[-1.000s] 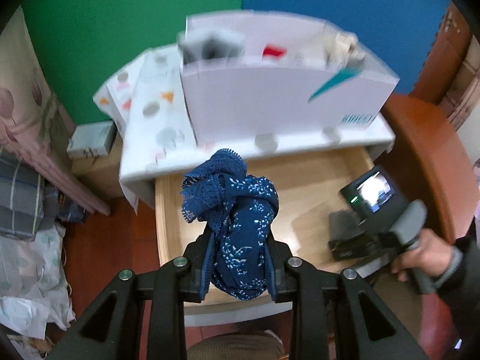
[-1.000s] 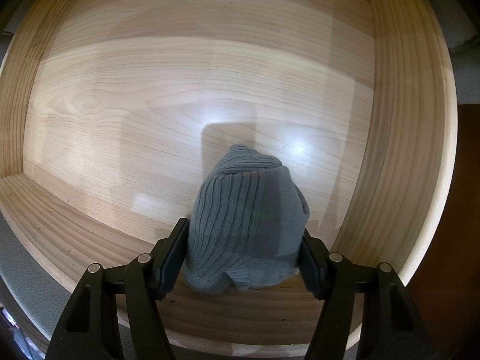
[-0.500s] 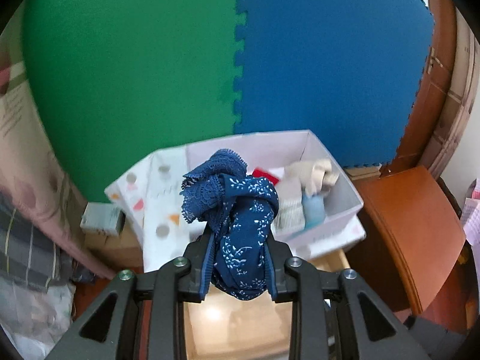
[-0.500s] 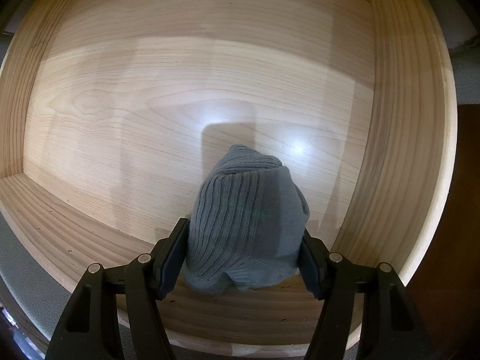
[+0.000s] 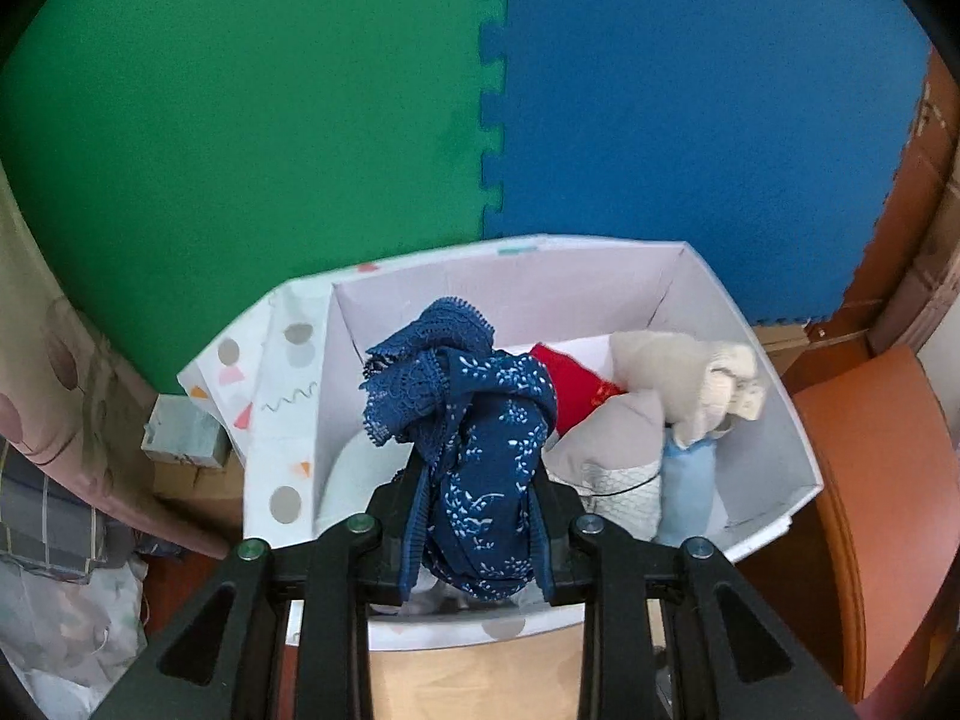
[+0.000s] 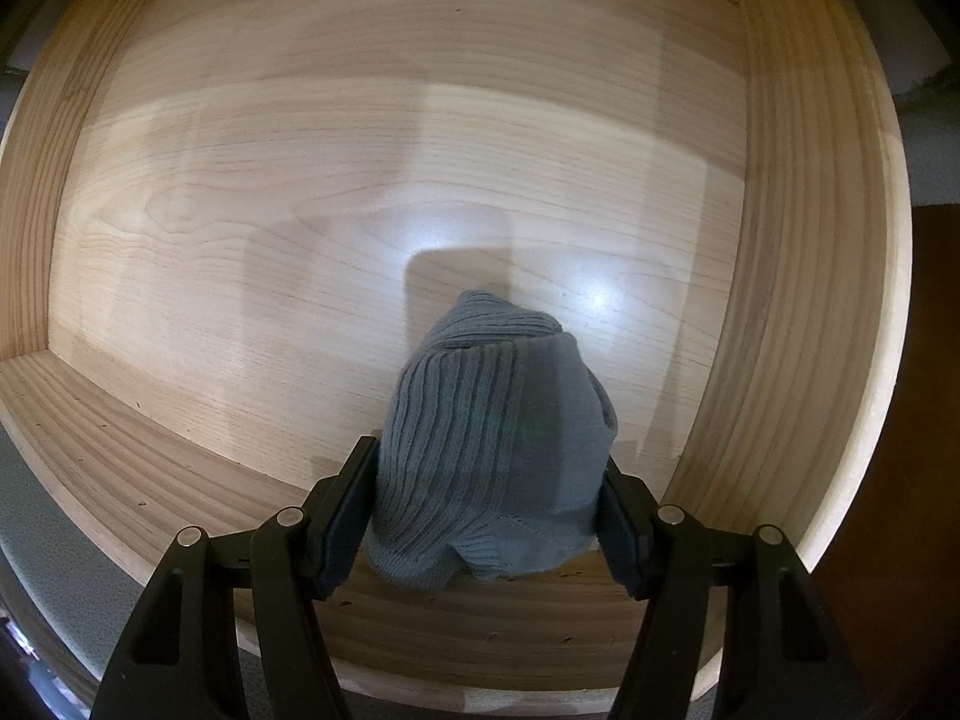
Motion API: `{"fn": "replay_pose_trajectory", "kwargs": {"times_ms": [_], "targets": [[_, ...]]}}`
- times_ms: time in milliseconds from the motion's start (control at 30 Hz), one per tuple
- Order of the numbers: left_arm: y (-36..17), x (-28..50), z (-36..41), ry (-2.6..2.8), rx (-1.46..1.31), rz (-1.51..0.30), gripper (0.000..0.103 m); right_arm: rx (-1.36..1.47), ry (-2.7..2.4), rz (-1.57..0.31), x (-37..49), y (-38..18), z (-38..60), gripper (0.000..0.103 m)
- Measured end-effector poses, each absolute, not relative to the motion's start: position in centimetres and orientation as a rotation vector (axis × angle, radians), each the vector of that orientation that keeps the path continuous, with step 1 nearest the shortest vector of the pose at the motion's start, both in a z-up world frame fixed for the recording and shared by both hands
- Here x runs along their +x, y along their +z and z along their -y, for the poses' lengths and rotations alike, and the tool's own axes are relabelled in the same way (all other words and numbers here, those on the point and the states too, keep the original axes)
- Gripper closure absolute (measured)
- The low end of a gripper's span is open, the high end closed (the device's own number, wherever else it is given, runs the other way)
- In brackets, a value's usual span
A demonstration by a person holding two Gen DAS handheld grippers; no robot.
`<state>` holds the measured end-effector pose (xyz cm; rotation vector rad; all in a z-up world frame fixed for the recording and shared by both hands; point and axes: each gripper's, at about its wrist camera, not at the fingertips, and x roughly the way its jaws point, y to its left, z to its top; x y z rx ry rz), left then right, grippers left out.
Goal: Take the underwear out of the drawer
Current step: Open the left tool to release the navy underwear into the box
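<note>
Your left tongs [image 5: 474, 516] hold underwear [image 5: 474, 450] before a box [image 5: 780, 420]. In the box, a cloth pile [image 5: 660, 408] lies at 3 o'clock of the underwear. Your right tongs [image 6: 486, 510] grip a knit bundle [image 6: 492, 444] in the drawer [image 6: 804, 240], near its front wall at 6 o'clock.

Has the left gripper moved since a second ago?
Yes. The left gripper, shut on the navy underwear, has travelled from above the wooden drawer toward the white box, whose interior now sits directly behind the garment.
</note>
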<state>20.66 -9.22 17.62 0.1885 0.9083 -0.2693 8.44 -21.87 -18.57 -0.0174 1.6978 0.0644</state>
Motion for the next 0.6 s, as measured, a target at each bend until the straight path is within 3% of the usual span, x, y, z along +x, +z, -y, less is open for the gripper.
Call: {"fn": "replay_pose_trajectory", "kwargs": {"times_ms": [400,600], "targets": [[14.2,22.7,10.2,-0.206,0.226,-0.997,0.066,-0.018,0.067,-1.696,8.3,-18.6,22.0,0.040],[14.6,22.5,10.6,-0.224,0.246,-0.992,0.056,-0.018,0.067,-1.696,8.2,-18.6,22.0,0.040]]}}
